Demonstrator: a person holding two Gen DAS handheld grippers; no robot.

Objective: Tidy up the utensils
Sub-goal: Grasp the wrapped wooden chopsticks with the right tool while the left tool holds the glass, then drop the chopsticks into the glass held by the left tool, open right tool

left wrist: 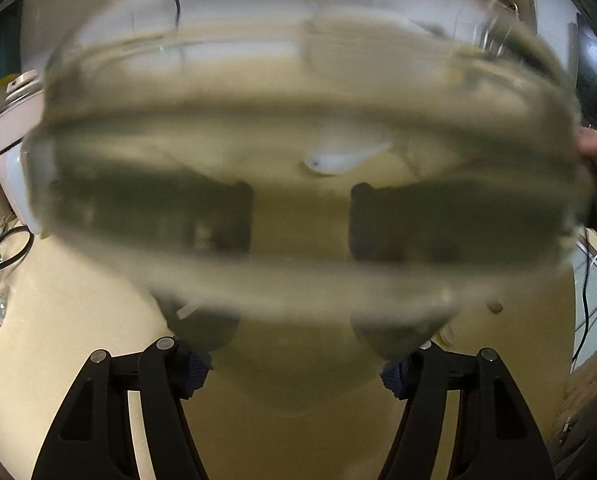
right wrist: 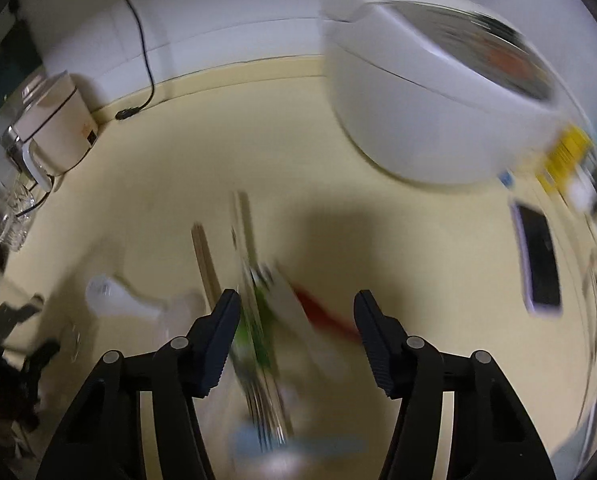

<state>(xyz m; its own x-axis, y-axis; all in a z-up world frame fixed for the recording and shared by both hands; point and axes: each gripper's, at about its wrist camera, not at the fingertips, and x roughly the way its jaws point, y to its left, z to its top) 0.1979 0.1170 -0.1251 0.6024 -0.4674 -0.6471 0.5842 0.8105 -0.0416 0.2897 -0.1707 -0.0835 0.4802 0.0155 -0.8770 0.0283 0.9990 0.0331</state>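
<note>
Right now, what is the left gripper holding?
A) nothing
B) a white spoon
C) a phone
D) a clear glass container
D: in the left wrist view, both fingers of the left gripper show through a clear glass container that fills the frame; the white spoon lies beyond on the counter.

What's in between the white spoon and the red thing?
In the right wrist view, wooden chopsticks and a blurry green-and-white bundle lie on the counter between the white spoon and the red utensil.

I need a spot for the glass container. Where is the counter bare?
Bare counter lies between the kettle, the rice cooker and the chopsticks. It is crowded near the right gripper: utensils, white spoon, phone.
</note>
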